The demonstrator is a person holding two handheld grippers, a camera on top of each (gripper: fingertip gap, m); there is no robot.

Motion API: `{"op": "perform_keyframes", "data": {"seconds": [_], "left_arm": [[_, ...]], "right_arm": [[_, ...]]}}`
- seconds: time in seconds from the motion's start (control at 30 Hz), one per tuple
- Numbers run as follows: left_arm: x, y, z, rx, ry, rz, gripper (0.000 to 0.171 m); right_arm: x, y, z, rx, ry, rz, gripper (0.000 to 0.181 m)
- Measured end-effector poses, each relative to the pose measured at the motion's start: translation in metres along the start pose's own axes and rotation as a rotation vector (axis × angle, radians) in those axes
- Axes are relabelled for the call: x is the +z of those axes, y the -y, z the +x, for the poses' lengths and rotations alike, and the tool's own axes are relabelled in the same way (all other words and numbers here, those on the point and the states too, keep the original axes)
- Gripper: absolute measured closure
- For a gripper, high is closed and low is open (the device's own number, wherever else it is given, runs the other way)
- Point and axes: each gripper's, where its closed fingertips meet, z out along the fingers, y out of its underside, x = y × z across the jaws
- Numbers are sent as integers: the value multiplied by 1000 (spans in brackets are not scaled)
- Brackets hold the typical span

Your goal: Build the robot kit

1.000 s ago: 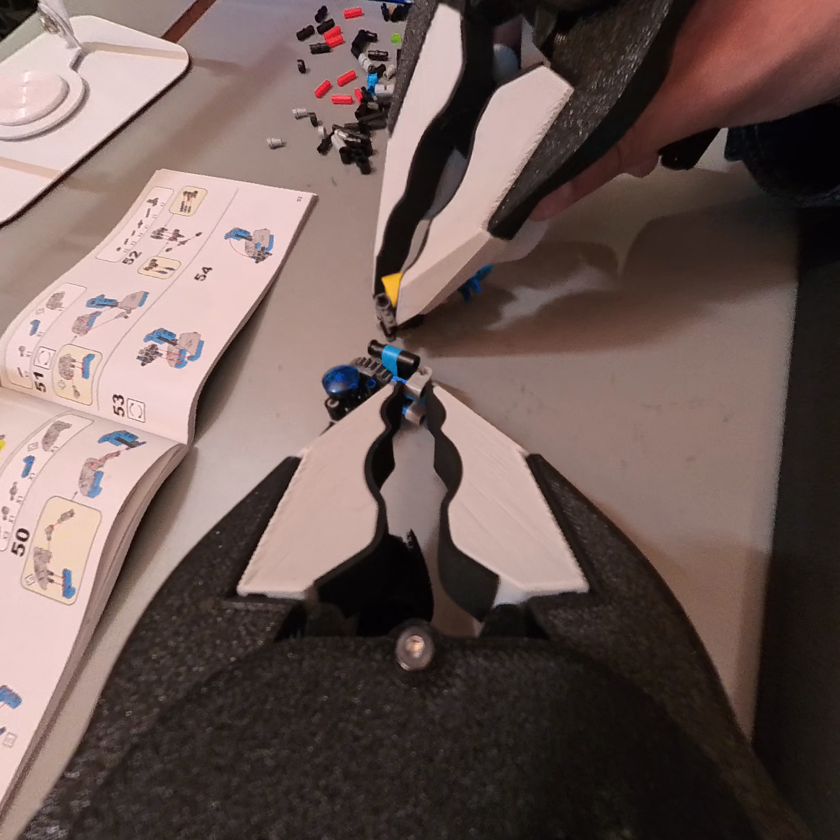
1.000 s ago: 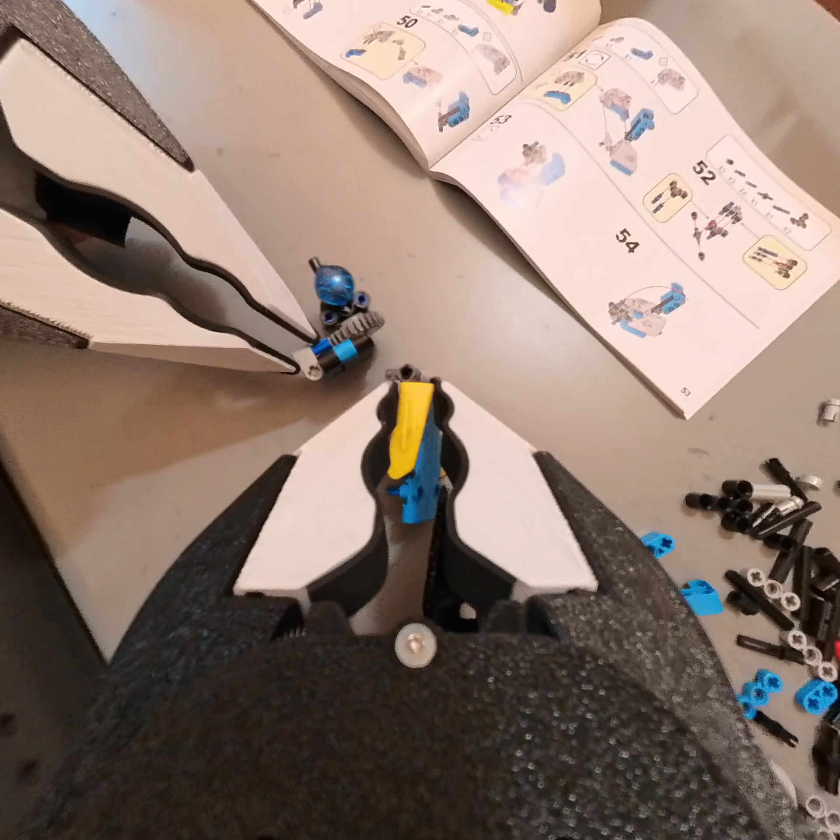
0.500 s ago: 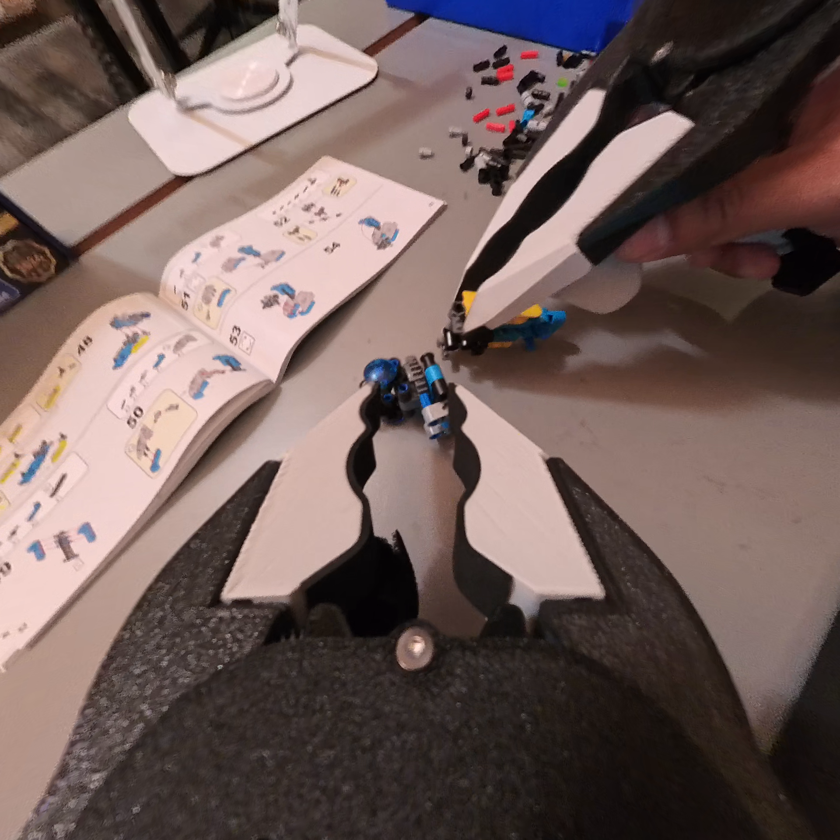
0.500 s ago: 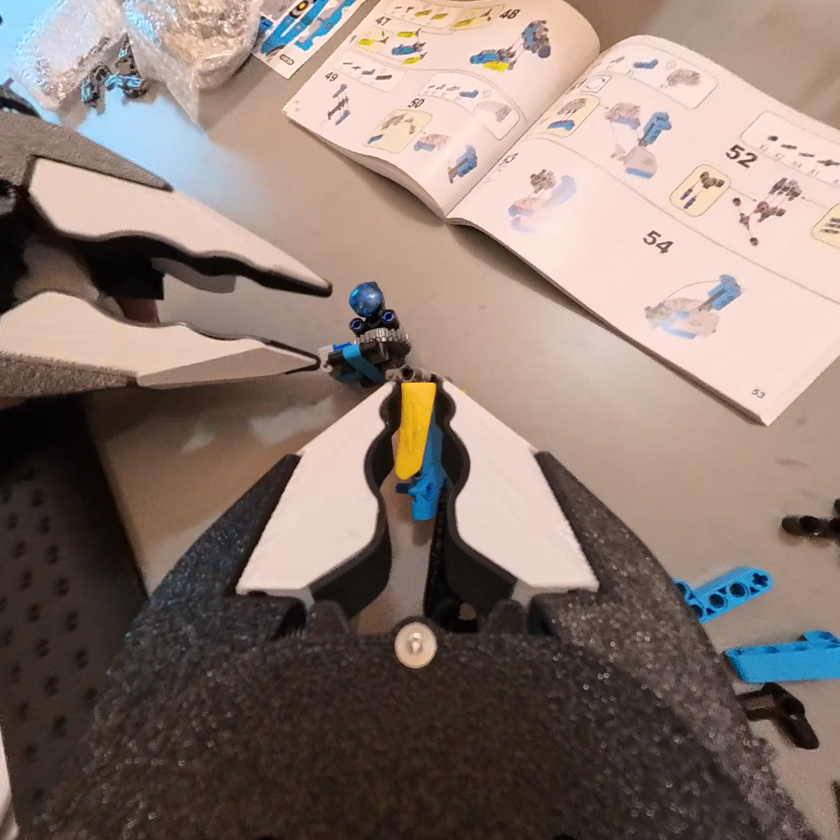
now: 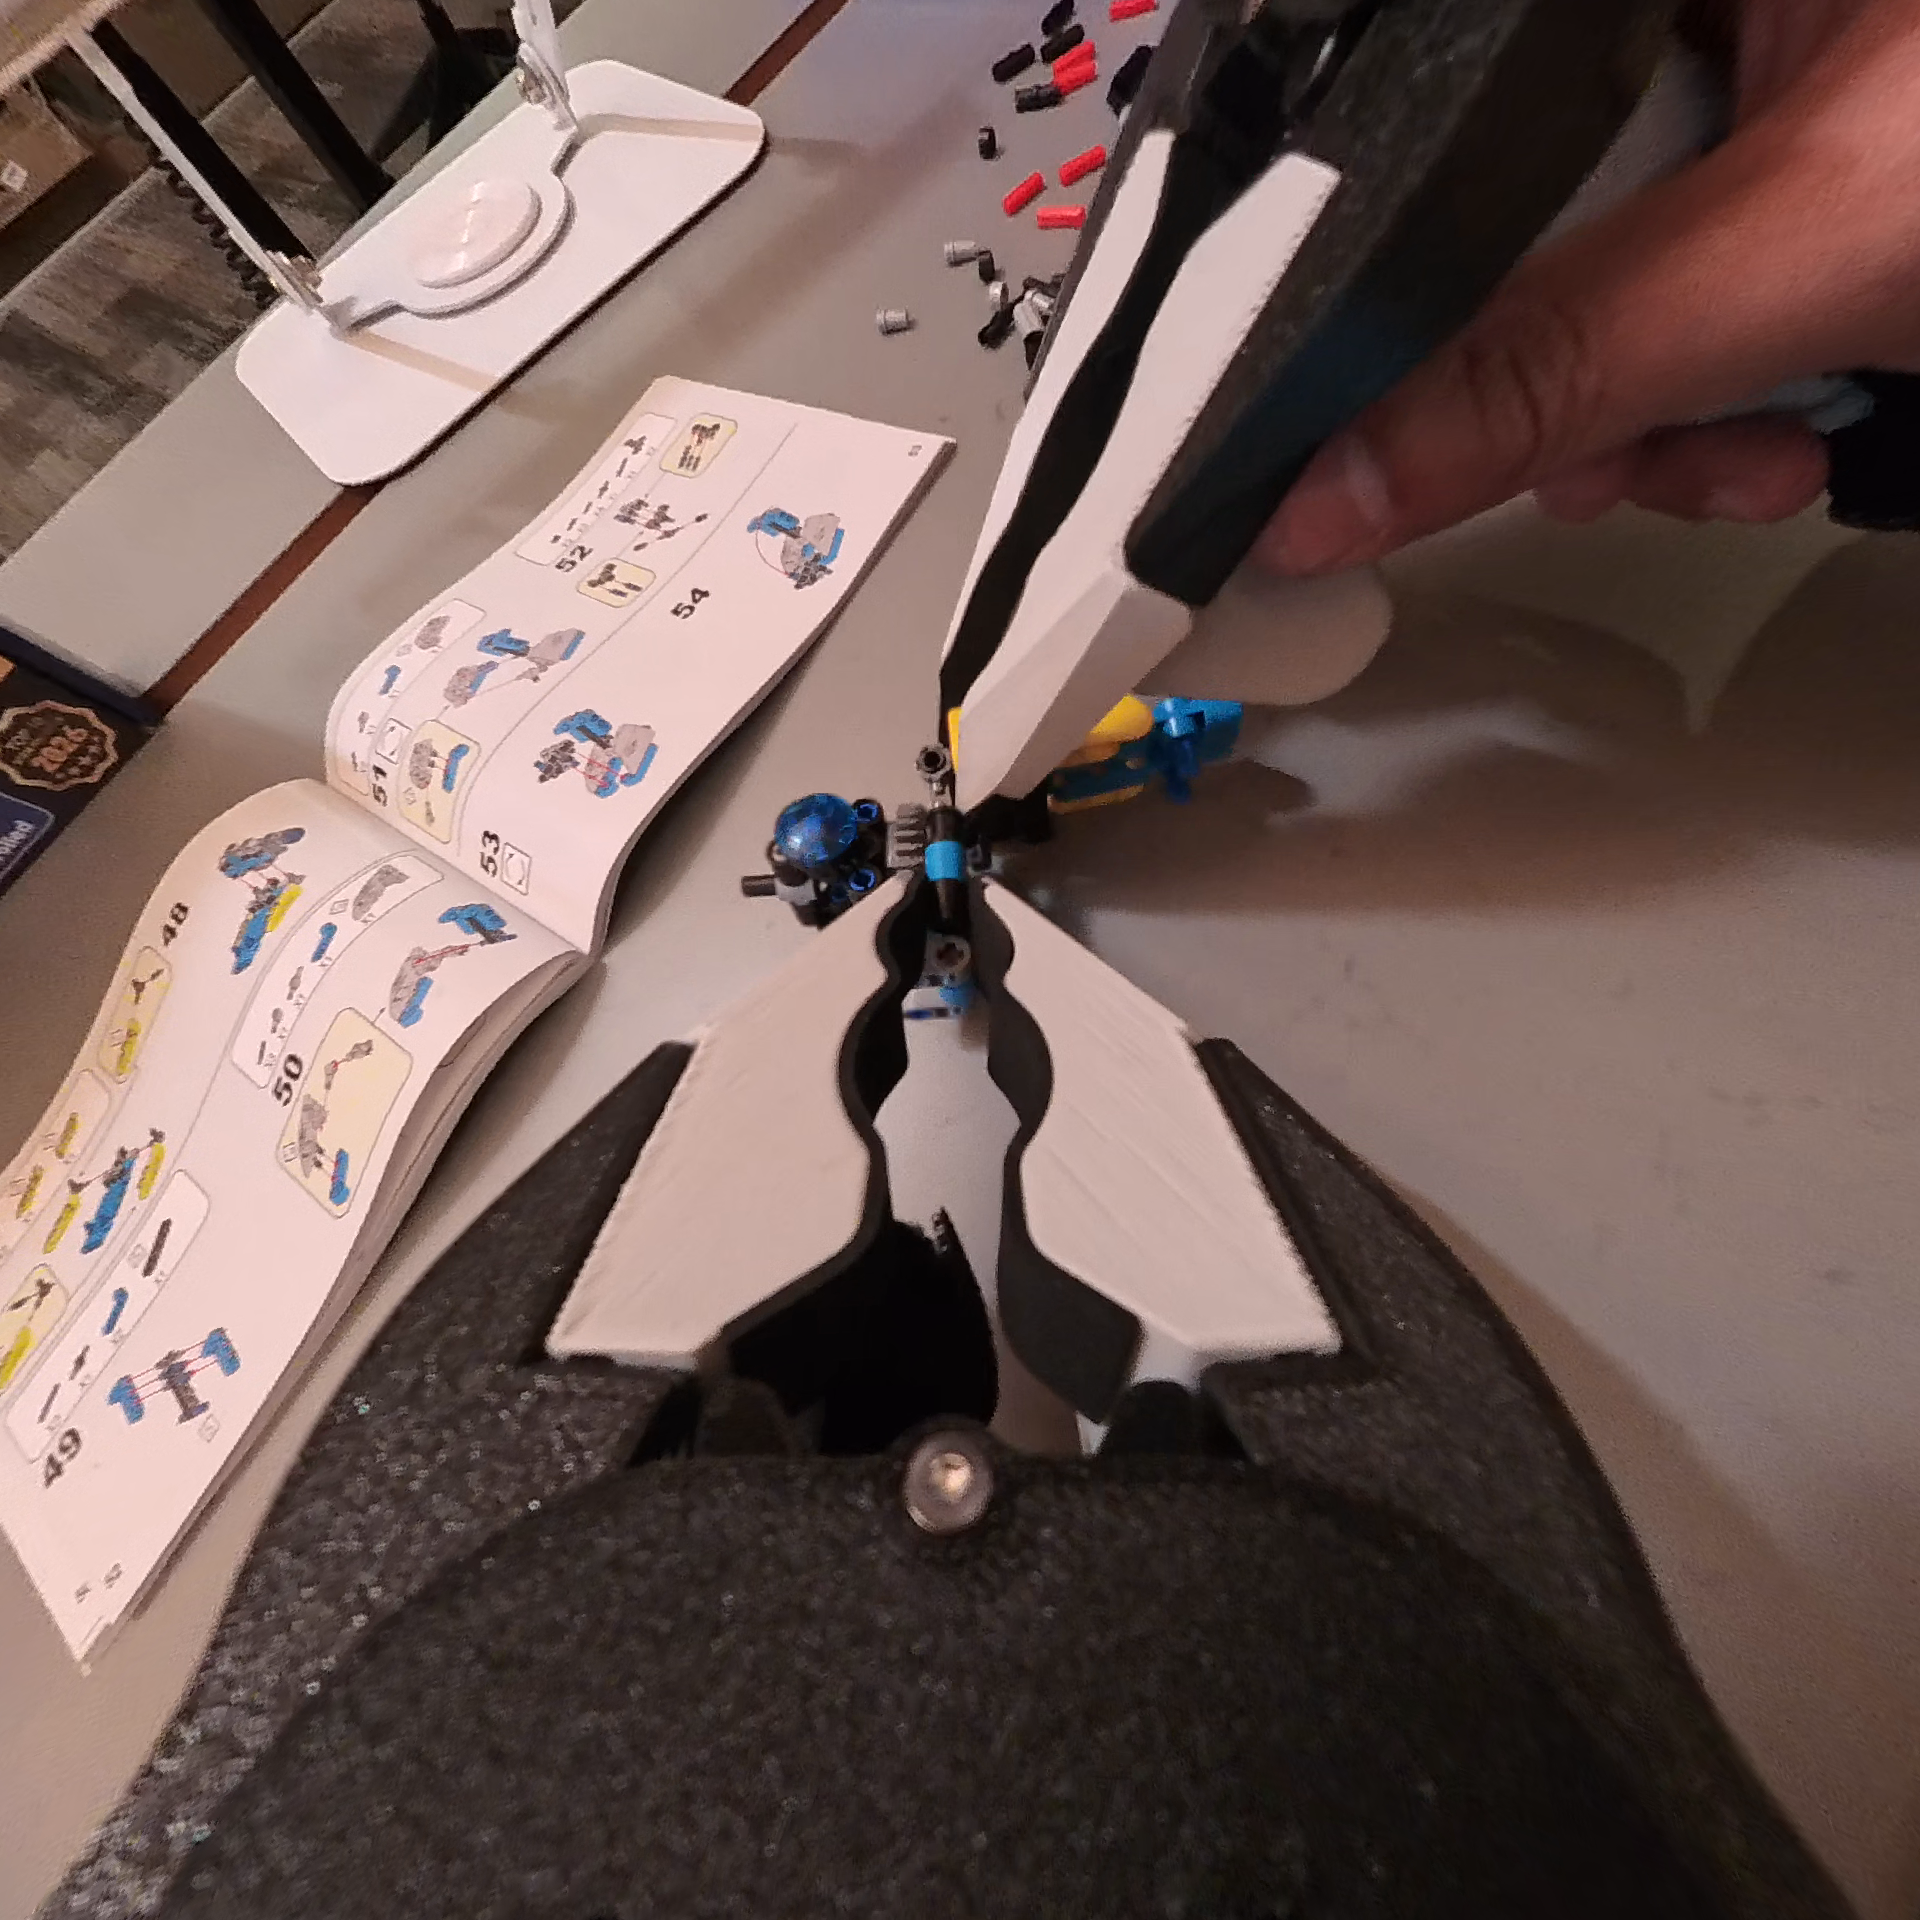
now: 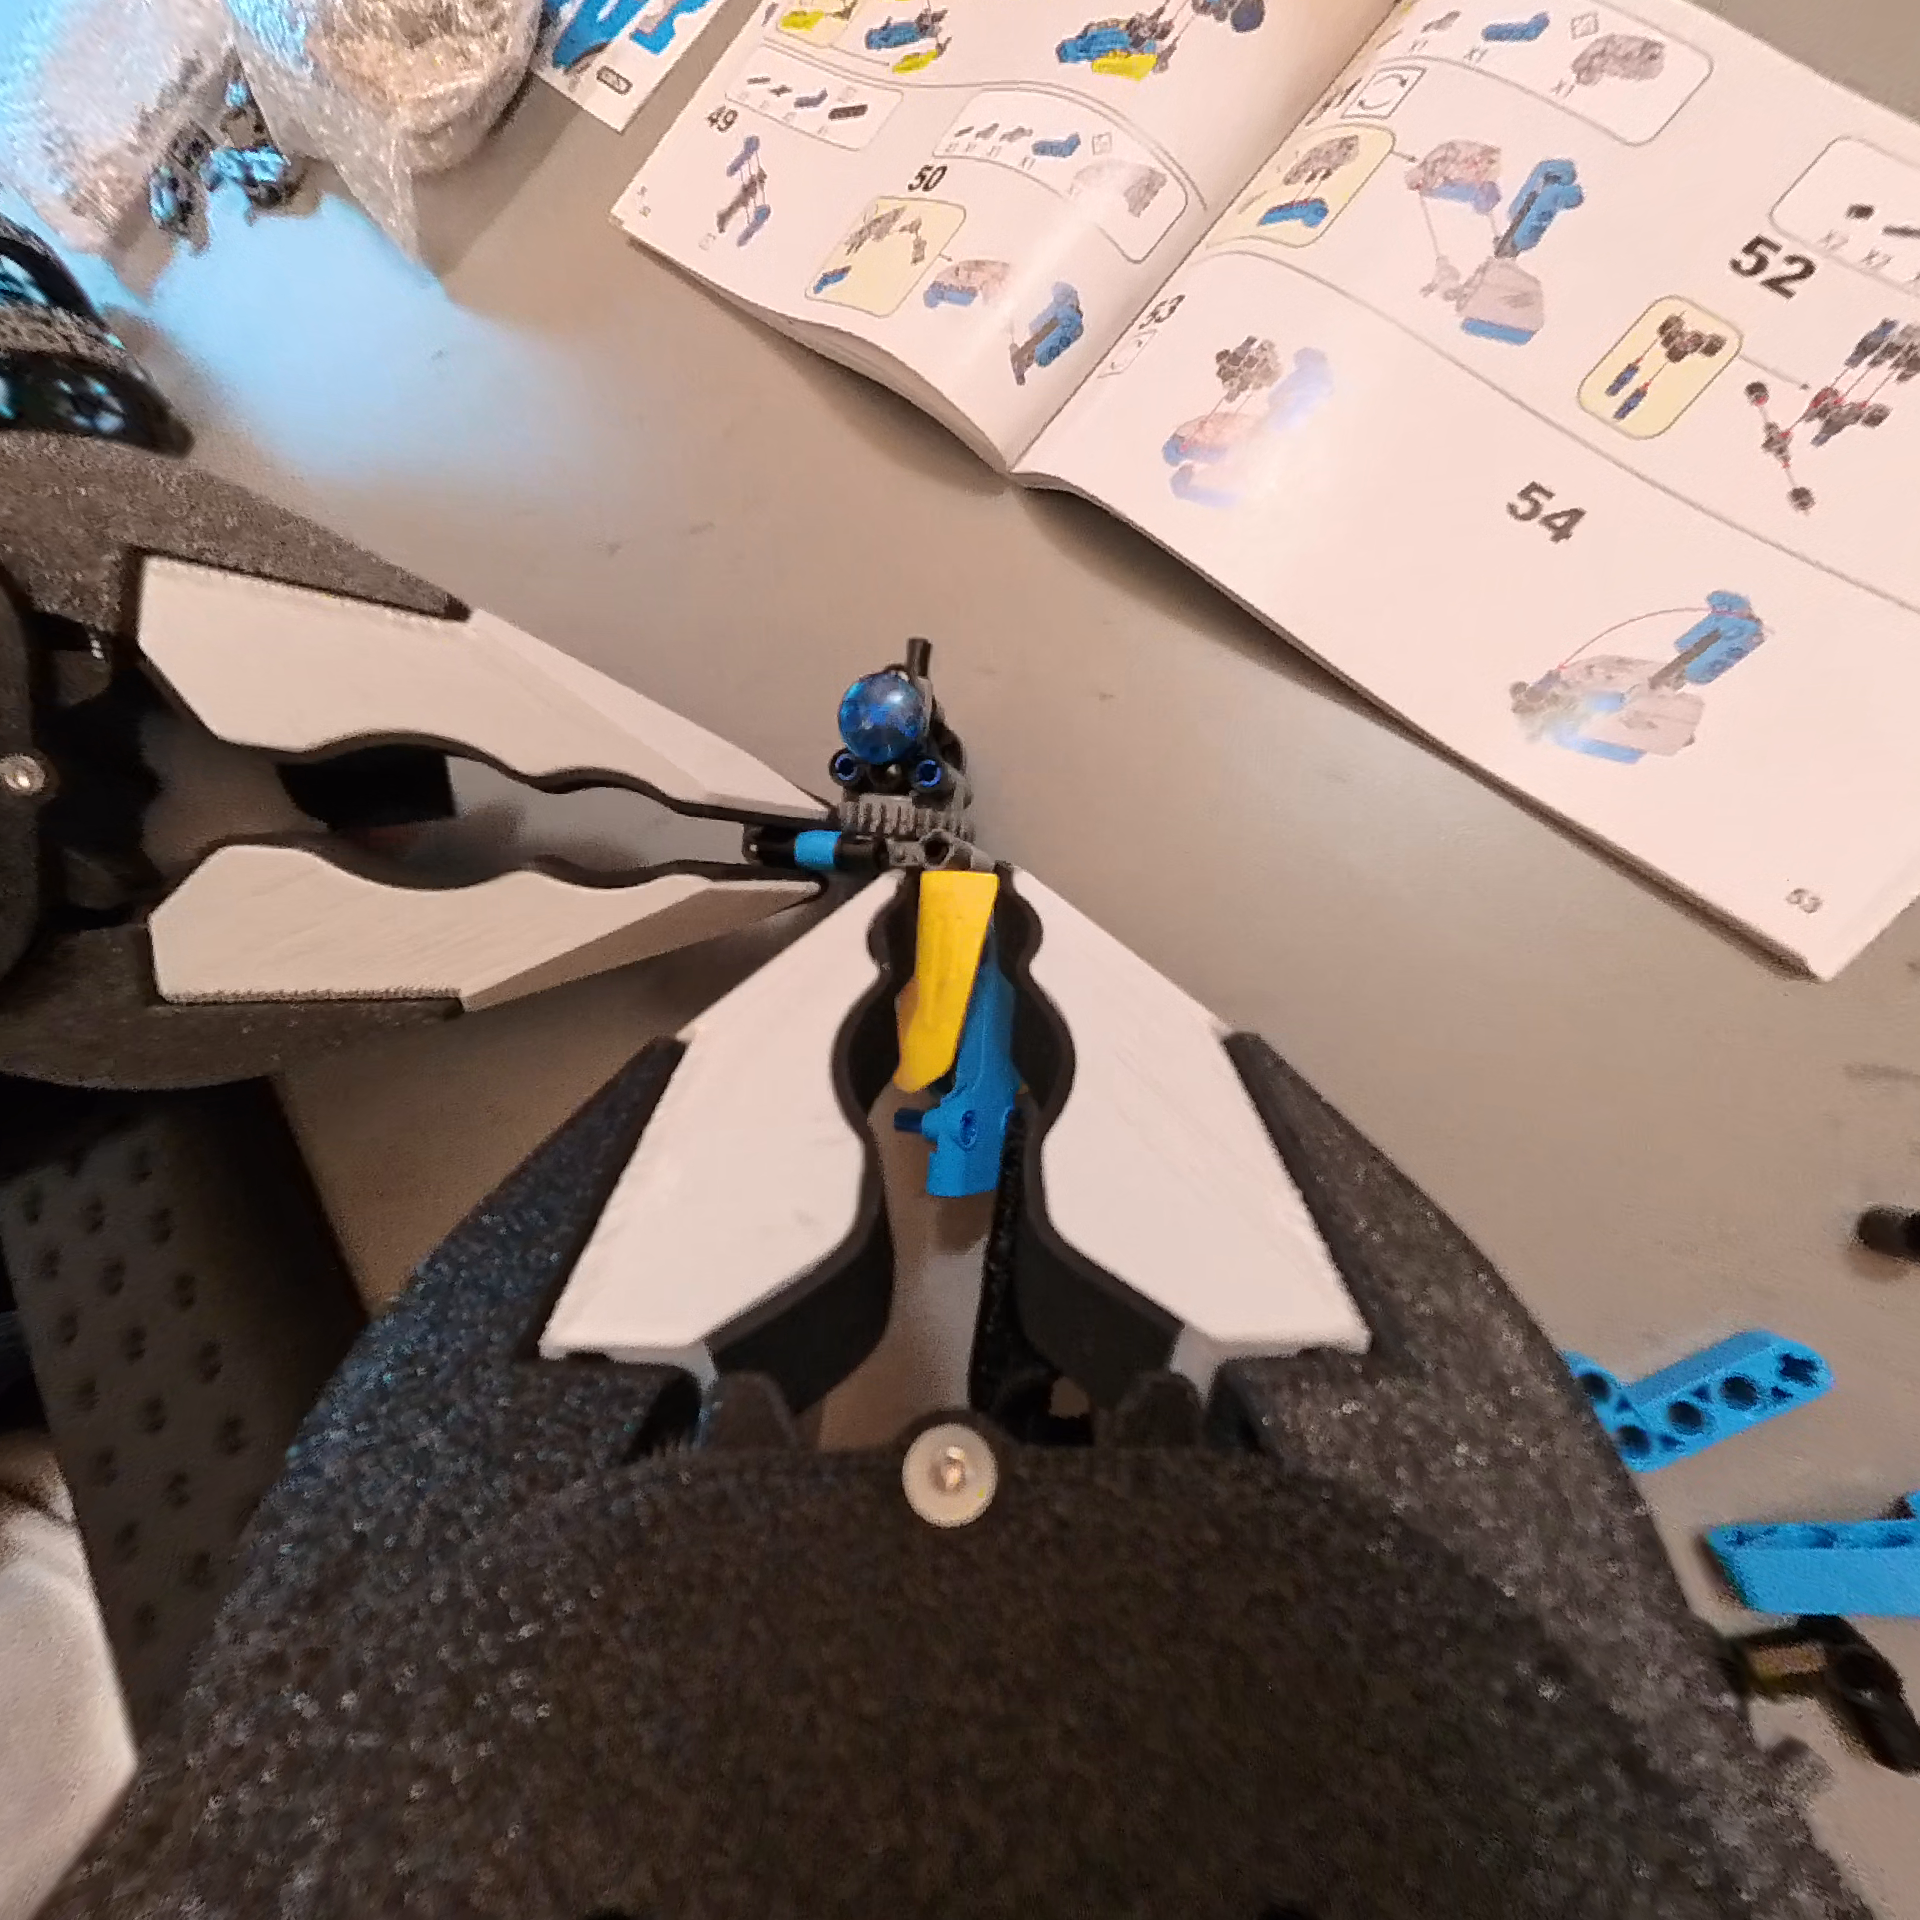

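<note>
As tips have closed in | held assemblies [image 5: 940, 862] now touch

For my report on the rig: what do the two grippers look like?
The left gripper and right gripper look alike: a rough black foam-like body, two flat white tapering fingers with wavy black inner pads, and a silver screw at the base. No cables or sleeves show.
</note>
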Motion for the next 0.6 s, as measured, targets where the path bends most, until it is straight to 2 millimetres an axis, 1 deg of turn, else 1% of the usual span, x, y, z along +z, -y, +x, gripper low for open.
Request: {"op": "perform_keyframes", "data": {"seconds": [0.13, 0.4, 0.5, 0.53, 0.6], "left_arm": [[2, -1, 3, 0, -1, -12, 165], [2, 0, 2, -118, -67, 6, 166], [2, 0, 2, -156, -89, 8, 166], [2, 0, 2, -163, -90, 7, 166], [3, 0, 2, -166, -74, 4, 166]], "right_arm": [[-3, -2, -2, 35, 38, 9, 167], [-2, -1, -2, 63, 94, 26, 167], [-1, -1, -2, 0, 60, 17, 167], [-2, -1, -2, -3, 47, 11, 168], [-1, -1, -1, 45, 41, 11, 168]]}}
